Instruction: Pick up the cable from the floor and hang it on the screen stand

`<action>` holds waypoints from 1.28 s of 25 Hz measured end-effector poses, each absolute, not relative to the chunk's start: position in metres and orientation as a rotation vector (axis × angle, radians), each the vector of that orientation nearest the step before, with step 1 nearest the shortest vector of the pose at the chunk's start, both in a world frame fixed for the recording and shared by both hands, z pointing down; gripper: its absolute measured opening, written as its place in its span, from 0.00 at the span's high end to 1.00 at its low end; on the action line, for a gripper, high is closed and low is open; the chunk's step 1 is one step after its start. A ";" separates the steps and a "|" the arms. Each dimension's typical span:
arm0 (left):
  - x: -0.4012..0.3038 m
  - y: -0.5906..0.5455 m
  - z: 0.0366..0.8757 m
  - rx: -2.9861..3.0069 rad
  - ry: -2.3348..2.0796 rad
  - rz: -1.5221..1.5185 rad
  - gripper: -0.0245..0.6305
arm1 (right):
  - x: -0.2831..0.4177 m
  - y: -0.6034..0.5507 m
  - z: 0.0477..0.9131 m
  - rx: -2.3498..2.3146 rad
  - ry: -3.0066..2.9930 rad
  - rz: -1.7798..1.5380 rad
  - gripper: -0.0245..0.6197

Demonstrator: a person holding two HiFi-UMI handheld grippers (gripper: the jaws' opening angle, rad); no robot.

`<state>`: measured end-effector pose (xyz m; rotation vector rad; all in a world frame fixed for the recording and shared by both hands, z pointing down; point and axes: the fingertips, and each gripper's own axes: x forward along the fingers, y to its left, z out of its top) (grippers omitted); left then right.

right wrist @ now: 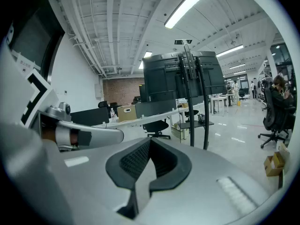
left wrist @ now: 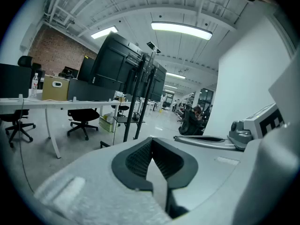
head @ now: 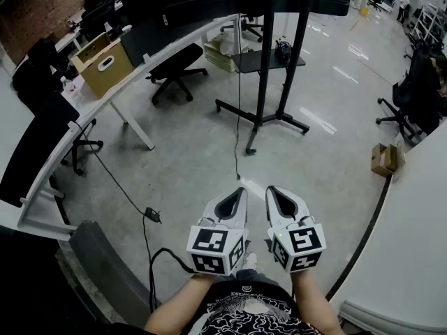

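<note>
In the head view a thin black cable [head: 237,138] hangs down beside the screen stand [head: 264,82], and its end lies on the grey floor. A second black cable [head: 149,246] with a small plug block runs over the floor at my lower left. The stand has two black poles, a small shelf and a cross base. My left gripper [head: 238,191] and right gripper [head: 273,190] are side by side near my body, above the floor and short of the cable end. Both are shut and hold nothing. The left gripper [left wrist: 151,142] and the right gripper [right wrist: 149,143] each point at the stand [left wrist: 139,102] [right wrist: 197,102].
A curved white desk [head: 105,107] at the left carries a cardboard box [head: 103,64], with black office chairs [head: 174,68] around it. A small cardboard box [head: 383,159] sits on the floor at the right, next to another white desk [head: 412,236]. A person sits far off [right wrist: 276,97].
</note>
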<state>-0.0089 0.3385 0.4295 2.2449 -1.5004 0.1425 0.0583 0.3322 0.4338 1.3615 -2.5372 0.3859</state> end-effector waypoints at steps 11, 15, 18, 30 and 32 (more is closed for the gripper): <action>0.016 0.325 0.442 2.218 -1.513 0.186 0.97 | 0.080 0.317 0.442 1.336 -2.562 0.429 0.95; 0.021 0.316 0.450 2.201 -1.535 0.205 0.97 | 0.084 0.307 0.447 1.310 -2.580 0.428 0.95; 0.019 0.310 0.453 2.184 -1.553 0.215 0.97 | 0.083 0.301 0.452 1.281 -2.590 0.436 0.95; -0.001 0.248 0.470 2.133 -1.590 0.203 0.97 | 0.058 0.241 0.482 1.167 -2.584 0.438 0.95; -0.010 0.231 0.474 2.125 -1.588 0.199 0.97 | 0.050 0.225 0.487 1.158 -2.577 0.436 0.95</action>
